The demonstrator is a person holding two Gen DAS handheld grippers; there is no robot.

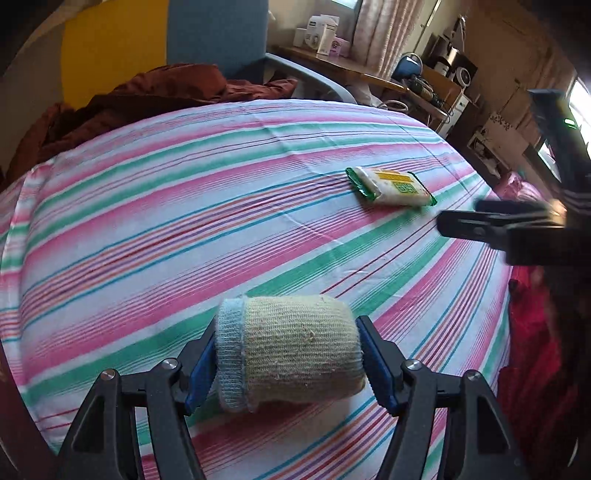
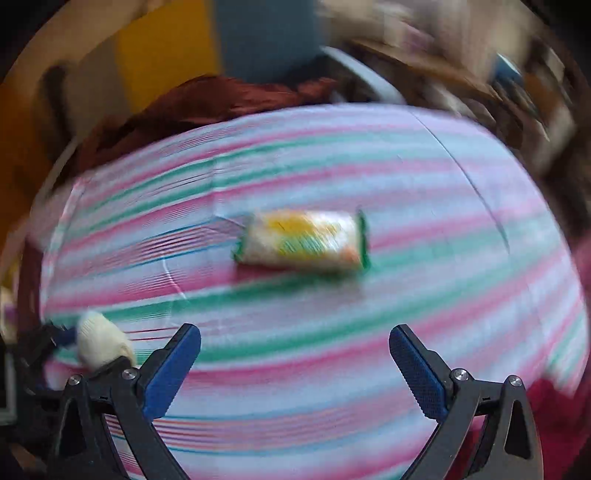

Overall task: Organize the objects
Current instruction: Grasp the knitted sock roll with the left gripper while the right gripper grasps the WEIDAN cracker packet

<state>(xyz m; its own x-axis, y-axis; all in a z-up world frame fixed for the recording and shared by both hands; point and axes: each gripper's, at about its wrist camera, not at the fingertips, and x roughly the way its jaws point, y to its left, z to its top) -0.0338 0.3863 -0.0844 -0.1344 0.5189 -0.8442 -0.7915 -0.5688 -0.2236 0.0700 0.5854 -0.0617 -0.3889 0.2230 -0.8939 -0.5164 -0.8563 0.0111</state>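
A rolled beige sock with a pale blue cuff (image 1: 291,350) sits crosswise between the blue pads of my left gripper (image 1: 290,355), which is shut on it just above the striped bedsheet (image 1: 184,221). The same roll (image 2: 103,343) shows at the lower left of the blurred right wrist view. A white, yellow and green packet (image 1: 391,186) lies flat on the sheet further off to the right. My right gripper (image 2: 295,334) hovers open and empty over the sheet, with the packet (image 2: 303,240) ahead of it. Its black fingers (image 1: 458,221) come in from the right beside the packet.
A crumpled reddish-brown blanket (image 1: 147,92) lies along the far edge of the bed. Red cloth (image 1: 532,332) hangs at the right edge. Beyond stand a blue chair back (image 1: 218,33) and a wooden desk (image 1: 332,64) with boxes and gadgets.
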